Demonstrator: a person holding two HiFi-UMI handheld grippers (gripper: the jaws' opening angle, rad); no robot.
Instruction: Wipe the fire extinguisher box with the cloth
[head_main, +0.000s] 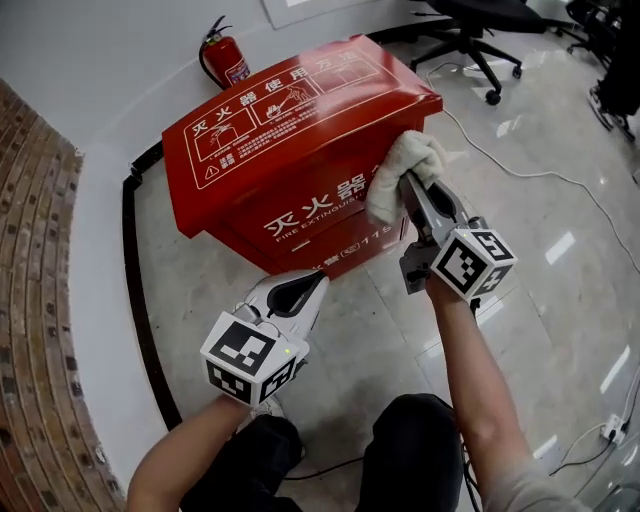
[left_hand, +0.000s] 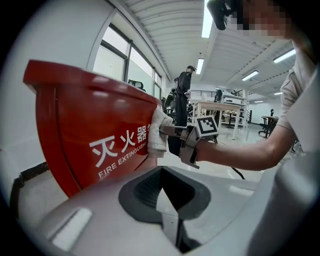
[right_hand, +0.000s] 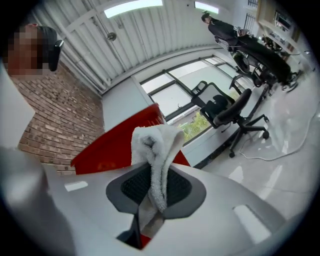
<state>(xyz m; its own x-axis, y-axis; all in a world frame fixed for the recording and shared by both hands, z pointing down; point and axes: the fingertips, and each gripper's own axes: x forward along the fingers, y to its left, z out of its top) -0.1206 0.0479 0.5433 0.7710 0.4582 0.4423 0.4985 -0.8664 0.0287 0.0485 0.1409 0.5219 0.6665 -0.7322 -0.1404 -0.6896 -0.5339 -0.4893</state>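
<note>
Holding the white cloth (head_main: 408, 158) tight between its jaws, the right gripper (head_main: 410, 192) presses it on the big red fire extinguisher box (head_main: 290, 150). The cloth touches the box at the top of its front side, near the right corner, just under the sloping lid. The box stands on the shiny floor (head_main: 540, 200), close to a white wall. A small red fire extinguisher (head_main: 226, 58) stands behind it by the wall.

The left gripper (head_main: 316, 280) is low down in front of the box, near it but not touching. Its jaws are closed together and nothing is between them.

I think the wiping is going on right now. I cannot tell which parts are clean.

What could go wrong? Only a thin bit of the cloth is pinched, and the big fluffy part sticks out past the jaw tips. If the gripper pushes hard or drags over the lid edge, the cloth could catch and pull out. The floor looks slippery and nothing holds the box, so a strong push might make it slide toward the wall. If the cloth bunches to one side, the hard gripper tips could scrape the red paint.
</note>
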